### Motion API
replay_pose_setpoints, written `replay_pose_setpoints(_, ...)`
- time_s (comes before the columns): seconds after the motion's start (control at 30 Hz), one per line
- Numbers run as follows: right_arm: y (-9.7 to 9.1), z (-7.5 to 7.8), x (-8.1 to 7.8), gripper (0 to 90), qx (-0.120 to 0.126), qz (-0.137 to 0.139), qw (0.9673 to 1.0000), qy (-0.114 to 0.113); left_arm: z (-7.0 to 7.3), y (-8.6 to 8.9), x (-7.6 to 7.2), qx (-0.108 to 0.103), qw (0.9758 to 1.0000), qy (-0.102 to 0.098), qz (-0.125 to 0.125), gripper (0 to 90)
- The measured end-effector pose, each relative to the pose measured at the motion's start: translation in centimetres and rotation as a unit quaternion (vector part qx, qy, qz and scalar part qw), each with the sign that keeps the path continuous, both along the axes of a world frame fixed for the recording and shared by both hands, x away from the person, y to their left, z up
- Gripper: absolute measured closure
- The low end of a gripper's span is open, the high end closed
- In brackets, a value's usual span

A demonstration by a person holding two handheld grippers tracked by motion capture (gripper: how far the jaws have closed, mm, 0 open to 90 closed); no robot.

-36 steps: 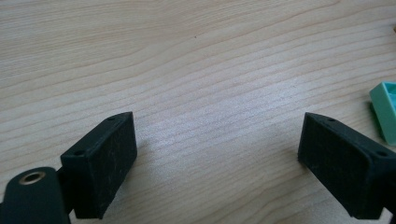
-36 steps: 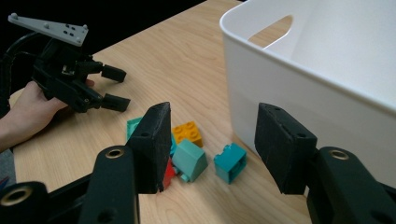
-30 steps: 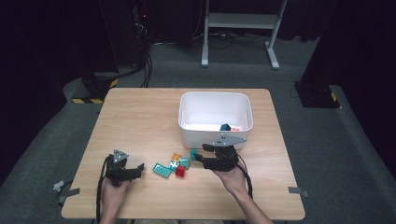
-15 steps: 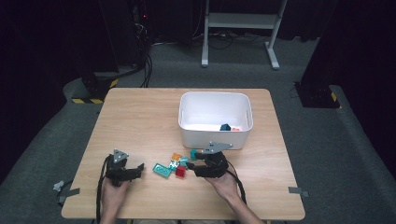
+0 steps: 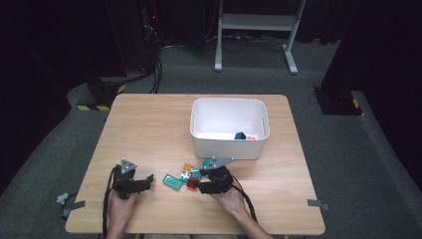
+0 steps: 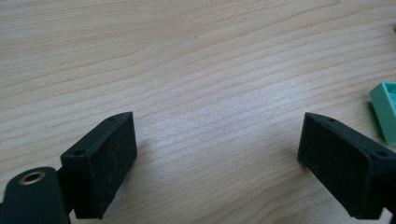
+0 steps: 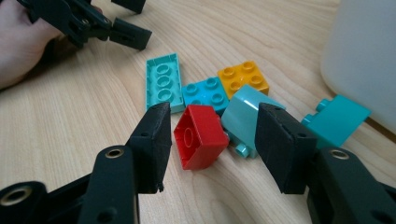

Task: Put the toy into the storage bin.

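Observation:
Loose bricks lie in a cluster in front of the white bin (image 5: 229, 144). A red brick (image 7: 198, 135) lies tilted on the table between the jaws of my right gripper (image 7: 212, 140), which is open; a small gap shows at the left pad. A pale teal curved brick (image 7: 240, 114) leans against the red one by the right pad. Beyond them lie a mint long brick (image 7: 163, 86), a blue square brick (image 7: 205, 93) and an orange one (image 7: 243, 78). My left gripper (image 6: 217, 144) rests open over bare wood, with the mint brick's edge (image 6: 385, 109) at its right.
A teal brick (image 7: 338, 119) lies close to the bin wall (image 7: 364, 56). Inside the bin sit a dark blue brick (image 5: 240, 135) and a small orange piece (image 5: 251, 138). The table's front edge (image 5: 199, 231) is near both hands.
My right gripper has come down and moved left, away from the bin's front wall, and its jaws now straddle the red brick. The left gripper has stayed put.

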State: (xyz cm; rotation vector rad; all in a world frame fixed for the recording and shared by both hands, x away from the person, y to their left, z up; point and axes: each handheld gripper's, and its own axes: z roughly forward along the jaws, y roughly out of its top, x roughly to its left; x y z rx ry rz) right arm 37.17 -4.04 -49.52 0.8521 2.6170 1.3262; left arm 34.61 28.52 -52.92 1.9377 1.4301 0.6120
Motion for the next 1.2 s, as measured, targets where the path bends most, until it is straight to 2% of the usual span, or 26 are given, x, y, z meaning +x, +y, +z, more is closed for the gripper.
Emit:
replay_pose_setpoints(0.33,0.9,-1.4,0.2,45.8,-0.009,0.007,0.9998,0.014,0.0,0.0,0.0,0.0,1.0,0.0,0.0,11.5)
replay_pose_setpoints(0.47,1.1,-1.6,0.2,46.3,-0.012,0.013,0.9998,0.013,0.0,0.0,0.0,0.0,1.0,0.0,0.0,11.5)
replay_pose_setpoints(0.67,1.2,-1.7,0.1,52.8,-0.014,0.018,0.9996,0.016,0.0,0.0,0.0,0.0,1.0,0.0,0.0,11.5)
replay_pose_setpoints(0.9,1.4,-2.1,-0.2,61.0,-0.029,0.031,0.999,0.016,0.0,0.0,0.0,0.0,1.0,0.0,0.0,11.5)
replay_pose_setpoints(1.2,1.2,-2.0,-0.5,66.3,-0.03,0.041,0.9986,0.014,0.0,0.0,0.0,0.0,1.0,0.0,0.0,11.5)
